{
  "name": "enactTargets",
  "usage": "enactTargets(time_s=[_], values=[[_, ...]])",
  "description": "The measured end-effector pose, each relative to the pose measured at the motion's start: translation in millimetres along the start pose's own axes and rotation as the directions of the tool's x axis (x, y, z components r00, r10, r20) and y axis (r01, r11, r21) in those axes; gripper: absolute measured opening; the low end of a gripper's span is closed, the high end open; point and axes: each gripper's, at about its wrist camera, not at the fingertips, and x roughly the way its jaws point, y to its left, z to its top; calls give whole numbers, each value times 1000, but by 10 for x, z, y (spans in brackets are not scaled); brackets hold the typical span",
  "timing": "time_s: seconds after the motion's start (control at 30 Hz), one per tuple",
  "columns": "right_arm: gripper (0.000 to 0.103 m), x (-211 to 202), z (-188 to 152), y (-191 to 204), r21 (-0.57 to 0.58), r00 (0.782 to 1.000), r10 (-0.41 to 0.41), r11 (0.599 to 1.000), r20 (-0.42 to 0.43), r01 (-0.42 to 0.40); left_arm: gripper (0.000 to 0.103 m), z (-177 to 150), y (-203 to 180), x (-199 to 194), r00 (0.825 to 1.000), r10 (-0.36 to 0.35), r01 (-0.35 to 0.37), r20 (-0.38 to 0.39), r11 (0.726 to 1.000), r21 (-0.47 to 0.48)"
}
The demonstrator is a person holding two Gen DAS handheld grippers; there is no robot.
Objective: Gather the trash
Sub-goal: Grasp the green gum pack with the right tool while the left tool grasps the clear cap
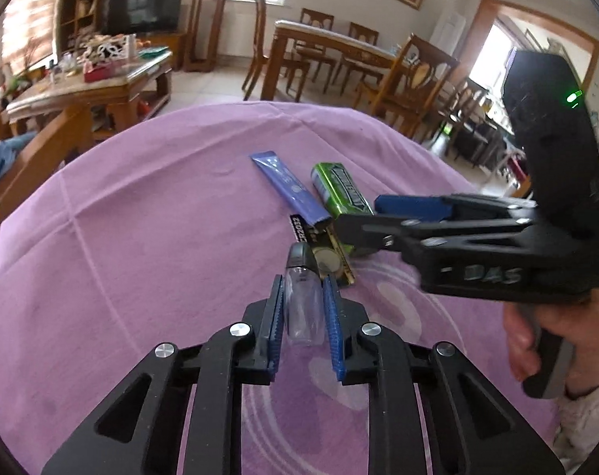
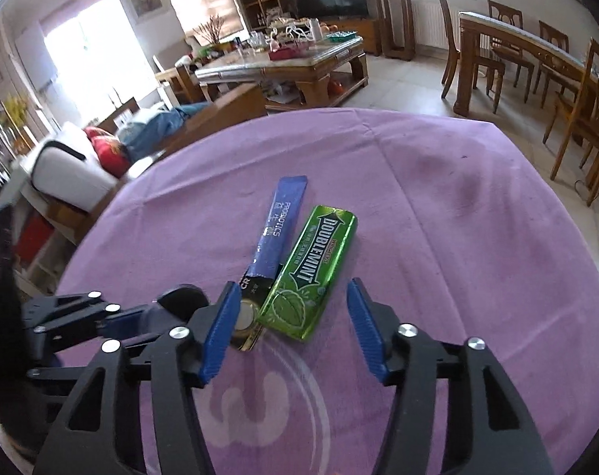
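On the purple tablecloth [image 2: 477,217], toward the middle of the table, your trash lies in a tight cluster. A blue probiotics sachet [image 2: 277,229] stretches away from you toward the far edge, and a green Doublemint gum pack [image 2: 309,273] lies just beside it on its right, the two nearly parallel and touching along part of their length. The near end of the sachet overlaps a black and gold coin-battery card [image 1: 331,255], whose round cell shows through its blister.

Your left gripper [image 1: 304,308] is clenched on a small clear plastic bottle with a dark cap [image 1: 302,301]; both blue pads press against its sides, and the cap points away toward the battery card, which it reaches or just overlaps. Whether the bottle is off the cloth, you cannot tell from these views.

Your right gripper [image 2: 291,328] comes in from the right side of the table, partly open, its pads not pressing anything. In the right wrist view the near end of the gum pack and the battery card sit between its two fingers, with the left finger [image 2: 220,332] over the card and the right finger [image 2: 364,328] clear of the gum pack. Your hand [image 1: 537,336] wraps its handle near the table's right edge.
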Motion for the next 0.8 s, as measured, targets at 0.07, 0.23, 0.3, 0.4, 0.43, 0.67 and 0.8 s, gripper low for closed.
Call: enactTargets(time_s=[0.07, 0.23, 0.3, 0.4, 0.43, 0.67, 0.8], values=[[44, 48, -3, -12, -5, 1000, -10, 1000, -10, 10, 19, -7, 28, -16, 1000, -6, 6, 5, 1000, -8], [34, 24, -21, -104, 18, 1000, 11, 1000, 2, -11, 18, -7, 49, -39, 1000, -5, 6, 15, 1000, -21], [32, -16, -32, -150, 33, 1000, 20, 999, 12, -21, 18, -1, 42, -60, 1000, -4, 5, 22, 1000, -22], [32, -148, -82, -230, 68, 998, 55, 996, 43, -58, 18, -5, 17, -114, 999, 2, -1, 44, 1000, -18], [31, -202, -104, -252, 78, 996, 65, 994, 57, -70, 18, -9, 39, -138, 999, 3, -2, 46, 1000, -14], [17, -809, -331, -526, 144, 974, 130, 977, 184, -157, 18, -76, 45, -317, 998, -15, 17, 62, 999, -36], [20, -946, -394, -640, 130, 974, 130, 979, 188, -156, 18, -92, -59, -407, 998, -4, 5, 60, 1000, -20]])
